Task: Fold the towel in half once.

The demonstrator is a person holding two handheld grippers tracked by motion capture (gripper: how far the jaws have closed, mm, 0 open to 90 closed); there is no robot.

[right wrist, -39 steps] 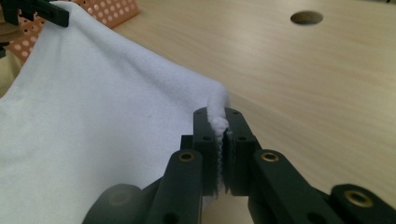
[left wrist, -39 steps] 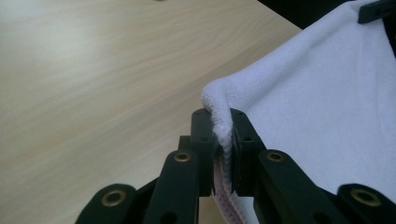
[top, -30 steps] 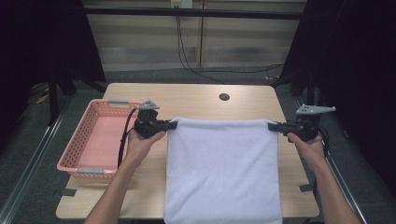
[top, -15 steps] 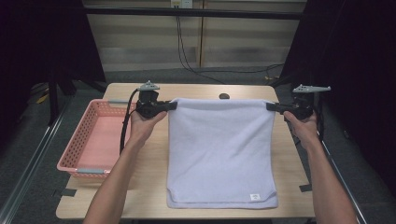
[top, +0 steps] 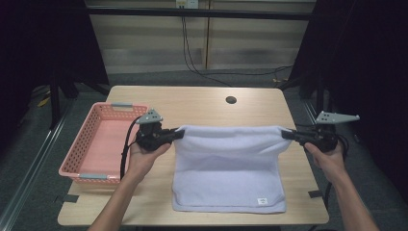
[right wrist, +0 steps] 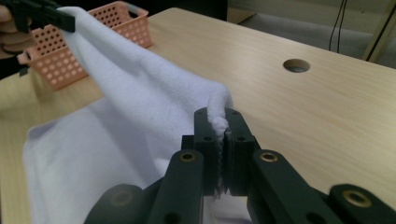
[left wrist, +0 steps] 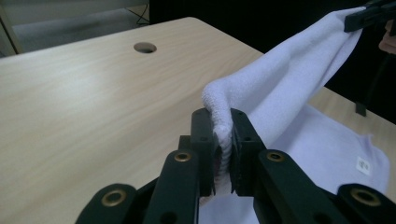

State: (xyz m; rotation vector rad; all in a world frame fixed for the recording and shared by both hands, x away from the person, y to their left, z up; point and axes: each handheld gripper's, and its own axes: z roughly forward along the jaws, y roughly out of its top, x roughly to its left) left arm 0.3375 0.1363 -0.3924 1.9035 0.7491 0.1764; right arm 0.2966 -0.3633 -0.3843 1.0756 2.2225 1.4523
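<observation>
Each hand-held gripper, left (top: pixel 179 134) and right (top: pixel 286 134), clamps the fluffy white rectangular towel's (top: pixel 228 168) corner.

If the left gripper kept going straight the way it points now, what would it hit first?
Probably the right gripper: the left gripper points across the table along the raised edge of the towel held between them, though depth is uncertain.

Light falls from above onto the pale wooden table (top: pixel 202 103), leaving it evenly lit with a soft sheen, while the floor and the black curtains around it sink into near darkness. The white terry towel (top: pixel 228 168) looks faintly bluish and casts only a soft shadow beneath its raised fold. In both gripper views the near black jaws are slightly soft, and the high view is a little grainy.
</observation>
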